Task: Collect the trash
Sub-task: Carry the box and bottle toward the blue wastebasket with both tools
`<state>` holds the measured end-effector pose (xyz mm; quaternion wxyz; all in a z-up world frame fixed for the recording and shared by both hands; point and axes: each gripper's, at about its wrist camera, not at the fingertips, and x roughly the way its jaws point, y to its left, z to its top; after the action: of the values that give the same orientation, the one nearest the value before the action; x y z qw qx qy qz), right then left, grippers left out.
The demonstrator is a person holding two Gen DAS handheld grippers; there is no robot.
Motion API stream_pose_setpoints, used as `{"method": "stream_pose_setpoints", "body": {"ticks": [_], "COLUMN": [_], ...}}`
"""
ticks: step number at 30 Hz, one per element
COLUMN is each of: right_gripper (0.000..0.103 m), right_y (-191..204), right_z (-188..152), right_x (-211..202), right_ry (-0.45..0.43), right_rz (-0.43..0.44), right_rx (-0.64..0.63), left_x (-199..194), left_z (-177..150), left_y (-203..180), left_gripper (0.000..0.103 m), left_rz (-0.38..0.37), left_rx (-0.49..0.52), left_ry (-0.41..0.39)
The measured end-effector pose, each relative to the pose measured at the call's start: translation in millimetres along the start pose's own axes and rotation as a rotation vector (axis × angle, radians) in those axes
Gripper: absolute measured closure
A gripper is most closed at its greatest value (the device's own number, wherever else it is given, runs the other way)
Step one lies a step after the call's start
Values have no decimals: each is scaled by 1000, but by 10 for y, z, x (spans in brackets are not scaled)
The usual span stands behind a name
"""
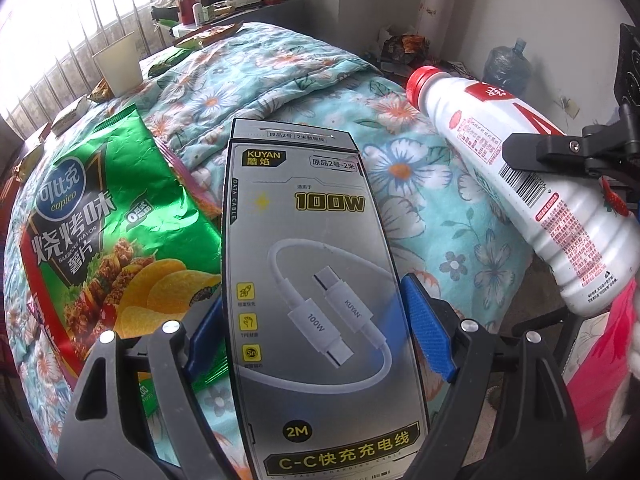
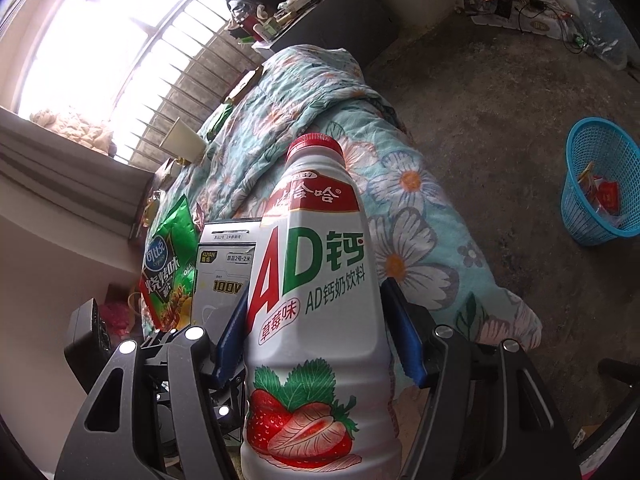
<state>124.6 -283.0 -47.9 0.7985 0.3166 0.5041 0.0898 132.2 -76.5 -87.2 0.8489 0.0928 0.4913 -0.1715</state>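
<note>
Home bedroom: floral quilt (image 1: 320,92) on bed.

The cable box (image 1: 316,280) is silver-grey with a black border, yellow "100W" lettering, 3 yellow icons and a picture of a white cable. Beside it the chip bag (image 1: 108,232) is glossy green with a red edge, a blue round logo, white characters and yellow chips printed on it. The bottle (image 2: 316,300) is white with a red cap, a red band at the shoulder, red and green "AD" letters and red strawberries with green leaves. The quilt (image 1: 304,92) is pale teal, patterned with white flowers with orange centres. The gripper pads (image 1: 428,340) are blue on black arms. The paper cup (image 1: 118,64) is off-white. The basket (image 2: 600,184) on the grey floor (image 2: 480,92) is bright blue mesh.
</note>
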Motion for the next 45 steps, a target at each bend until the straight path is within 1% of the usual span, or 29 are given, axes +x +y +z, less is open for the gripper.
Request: {"method": "stream_pose_setpoints", "body": {"ticks": [6, 10, 13, 17, 20, 26, 30, 38, 45], "right_gripper": [41, 41, 41, 41, 41, 41, 41, 41, 41], "right_y": [-190, -211, -227, -249, -261, -316, -353, -441, -500], "right_z": [-38, -79, -89, -74, -80, -112, -106, -134, -179], "right_x": [102, 140, 167, 199, 212, 224, 192, 47, -92], "right_ry": [24, 29, 40, 56, 54, 45, 43, 19, -4], "right_rz": [10, 21, 29, 43, 49, 76, 95, 114, 139], "right_rx": [39, 43, 49, 56, 57, 63, 73, 111, 145], "left_x": [66, 62, 98, 178, 202, 225, 235, 117, -23], "left_z": [122, 140, 135, 111, 96, 116, 146, 208, 199], "left_y": [-38, -47, -61, -152, -208, -181, -174, -197, -230], "left_gripper": [26, 25, 22, 21, 21, 22, 24, 24, 24], "left_rz": [5, 0, -5, 16, 43, 43, 47, 2, -19], "left_rx": [1, -6, -17, 5, 22, 8, -12, -33, -50], "left_ry": [1, 20, 44, 70, 71, 83, 76, 46, 20]}}
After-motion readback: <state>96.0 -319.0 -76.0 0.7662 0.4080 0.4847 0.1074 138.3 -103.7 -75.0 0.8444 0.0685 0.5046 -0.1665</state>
